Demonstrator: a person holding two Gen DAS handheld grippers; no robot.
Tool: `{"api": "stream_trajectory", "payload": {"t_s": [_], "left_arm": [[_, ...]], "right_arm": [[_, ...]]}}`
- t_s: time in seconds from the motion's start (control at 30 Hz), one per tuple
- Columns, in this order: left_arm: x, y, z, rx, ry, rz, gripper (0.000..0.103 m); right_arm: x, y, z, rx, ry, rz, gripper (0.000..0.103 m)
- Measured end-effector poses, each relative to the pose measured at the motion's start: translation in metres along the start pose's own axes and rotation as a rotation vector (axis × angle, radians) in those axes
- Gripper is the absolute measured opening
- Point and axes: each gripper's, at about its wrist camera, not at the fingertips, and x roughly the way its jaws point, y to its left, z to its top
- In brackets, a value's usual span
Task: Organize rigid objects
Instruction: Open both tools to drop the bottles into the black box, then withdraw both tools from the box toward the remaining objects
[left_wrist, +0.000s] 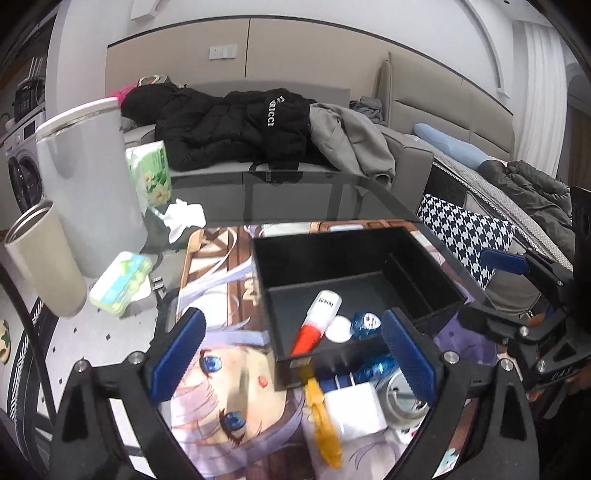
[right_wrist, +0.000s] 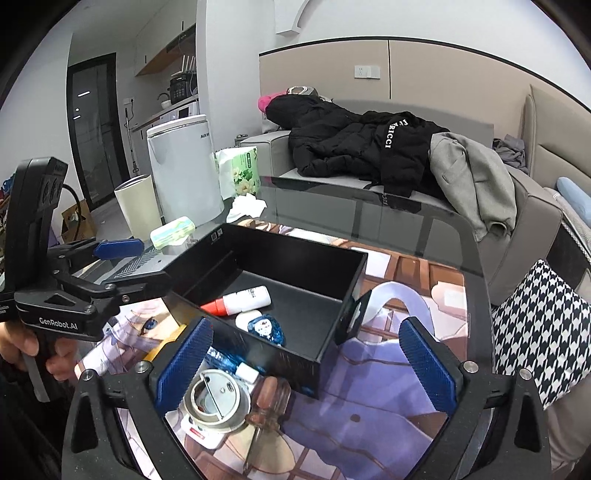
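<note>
A black open box (left_wrist: 325, 254) (right_wrist: 295, 254) sits on the anime-print mat. Inside lie a white tube with a red cap (left_wrist: 317, 321) (right_wrist: 240, 299), a small white round piece (left_wrist: 338, 328) (right_wrist: 248, 319) and a blue wrapped item (left_wrist: 365, 323) (right_wrist: 267, 328). In front of the box lie a yellow clip (left_wrist: 321, 417), a white block (left_wrist: 354, 410), a round metal lid (left_wrist: 400, 397) (right_wrist: 216, 400) and a brown-handled screwdriver (right_wrist: 267, 402). My left gripper (left_wrist: 293, 356) (right_wrist: 136, 264) hangs open over the box's near corner, holding nothing. My right gripper (right_wrist: 306, 365) (left_wrist: 491, 291) is open and holds nothing, at the box's other near corner.
On the left side of the glass table stand a tall white canister (left_wrist: 88, 184), a beige cup (left_wrist: 44, 258), tissue packs (left_wrist: 149, 173) and a crumpled tissue (left_wrist: 184, 218). A sofa with a black jacket (right_wrist: 369, 147) lies beyond the table. A houndstooth cushion (right_wrist: 535, 325) sits to the right. A hand (right_wrist: 22, 343) grips the left tool.
</note>
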Motion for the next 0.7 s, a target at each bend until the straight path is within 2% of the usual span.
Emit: {"api": "stream_trajectory", "payload": {"t_s": [0.2,0.7], "left_arm": [[-0.004,0.004,-0.019,0.002,0.028,0.007,0.097],[0.002,0.005,-0.041,0.01,0.094,0.016,0.097]], "right_arm": [[0.0,0.002,-0.012,-0.018,0.029,-0.002,0.103],[0.006,-0.005,-0.039,0.013,0.107,-0.034,0.103]]}}
